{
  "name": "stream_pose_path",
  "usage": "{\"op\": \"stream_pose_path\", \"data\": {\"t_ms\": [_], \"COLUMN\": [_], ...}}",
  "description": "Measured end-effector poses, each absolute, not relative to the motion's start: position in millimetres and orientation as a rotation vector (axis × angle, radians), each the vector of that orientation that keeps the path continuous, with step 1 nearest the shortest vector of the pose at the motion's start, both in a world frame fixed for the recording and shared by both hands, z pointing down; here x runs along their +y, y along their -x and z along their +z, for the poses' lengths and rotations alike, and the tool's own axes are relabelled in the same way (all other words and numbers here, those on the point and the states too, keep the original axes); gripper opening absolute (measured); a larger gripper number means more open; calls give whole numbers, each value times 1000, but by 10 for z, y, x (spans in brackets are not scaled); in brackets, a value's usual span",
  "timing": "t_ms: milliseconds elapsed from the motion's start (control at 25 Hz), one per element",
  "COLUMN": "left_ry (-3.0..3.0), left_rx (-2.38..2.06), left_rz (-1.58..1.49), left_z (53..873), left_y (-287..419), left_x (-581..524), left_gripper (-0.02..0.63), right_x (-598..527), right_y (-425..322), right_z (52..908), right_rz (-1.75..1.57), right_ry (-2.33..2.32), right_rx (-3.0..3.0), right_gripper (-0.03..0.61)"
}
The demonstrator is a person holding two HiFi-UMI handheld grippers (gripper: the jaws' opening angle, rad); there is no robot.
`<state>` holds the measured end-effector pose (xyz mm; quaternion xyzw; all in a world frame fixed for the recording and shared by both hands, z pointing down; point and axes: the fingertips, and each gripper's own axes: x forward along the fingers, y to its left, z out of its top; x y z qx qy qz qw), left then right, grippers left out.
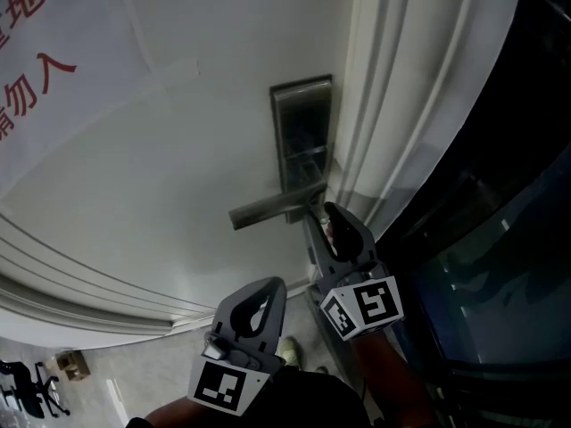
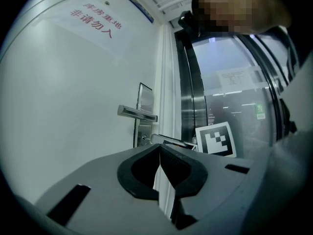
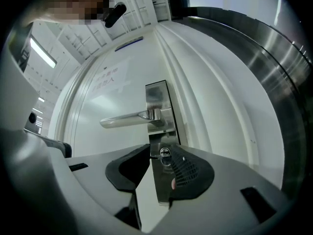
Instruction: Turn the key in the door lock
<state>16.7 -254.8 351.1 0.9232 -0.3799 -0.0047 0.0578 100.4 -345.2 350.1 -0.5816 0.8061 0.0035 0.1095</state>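
Note:
A steel lock plate [image 1: 302,132] sits on a white door, with a lever handle [image 1: 272,208] pointing left. Under the handle, my right gripper [image 1: 328,217] is up against the plate. In the right gripper view its jaws [image 3: 160,148] stand a little apart on either side of the key cylinder [image 3: 165,152]. A thin key sticks out of the cylinder between them, and the handle [image 3: 124,120] is above. My left gripper [image 1: 270,283] hangs lower and away from the door, shut and empty [image 2: 160,148]. It looks at the handle [image 2: 137,112] and the right gripper's marker cube [image 2: 215,139].
The white door frame [image 1: 401,105] runs just right of the lock, and a dark glass panel [image 1: 508,239] lies beyond it. A paper sign with red characters [image 1: 36,52] is on the door at upper left. Floor with an office chair [image 1: 27,386] shows at lower left.

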Motion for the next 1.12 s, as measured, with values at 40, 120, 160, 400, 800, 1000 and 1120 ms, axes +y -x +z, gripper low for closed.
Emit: {"op": "stream_pose_path", "data": {"t_ms": [40,120,160,400,800,1000,1120], "left_ry": [-2797,-2795,-2796,-2796,-2791,-2782,-2778], "left_rx": [-1153,-1155,-1155,-1151,-1161,-1167,-1167], "left_rz": [-14,-14,-14,-6,-4,-8,-10], "left_z": [3511,3513,3514,3515,3520,3531,3534], "left_y": [-164,-160,-161,-184,-188,-154,-139], "left_x": [-2551,-2560,-2561,-2562,-2590,-2619,-2637], "left_gripper": [8,8,8,8,8,8,8], "right_x": [-3453,-3454,-3454,-3483,-3624,-3694,-3748], "right_y": [-1002,-995,-990,-992,-950,-928,-919], "right_z": [3492,3478,3482,3621,3550,3542,3538], "right_rz": [22,42,50,-27,-22,-23,-31], "right_ry": [1713,1721,1730,1758,1778,1784,1787], "right_rx": [2372,2378,2385,2403,2424,2423,2419], "right_gripper": [133,133,133,133,133,133,133]}}
